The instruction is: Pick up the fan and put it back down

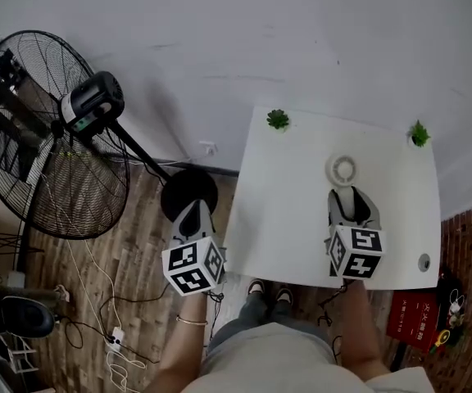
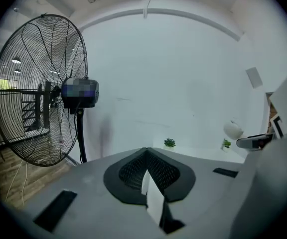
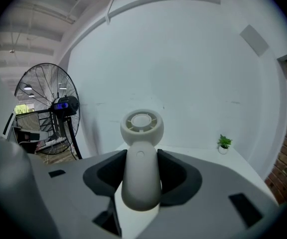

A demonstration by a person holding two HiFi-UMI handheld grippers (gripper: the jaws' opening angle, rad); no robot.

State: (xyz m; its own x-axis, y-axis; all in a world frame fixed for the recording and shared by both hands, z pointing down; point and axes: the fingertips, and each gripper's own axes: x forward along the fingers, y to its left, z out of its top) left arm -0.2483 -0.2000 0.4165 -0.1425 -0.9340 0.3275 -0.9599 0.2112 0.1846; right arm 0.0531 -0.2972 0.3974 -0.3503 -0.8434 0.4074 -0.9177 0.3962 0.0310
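Observation:
A small white hand-held fan [image 1: 342,170] with a round head is over the white table [image 1: 285,211], right of its middle. My right gripper [image 1: 352,203] is shut on the fan's handle. In the right gripper view the handle [image 3: 141,180] is pinched between the dark pads [image 3: 176,176], and the round head [image 3: 142,126] points away from me. I cannot tell whether the fan touches the tabletop. My left gripper [image 1: 192,213] hangs off the table's left edge over the floor. In the left gripper view its jaws [image 2: 147,156] are shut with nothing held.
A big black pedestal fan [image 1: 52,137] stands on the wooden floor at the left, its round base [image 1: 189,193] near the table's left edge. Two small potted plants [image 1: 279,119] [image 1: 419,133] sit at the table's far corners. Cables and a power strip [image 1: 115,334] lie on the floor.

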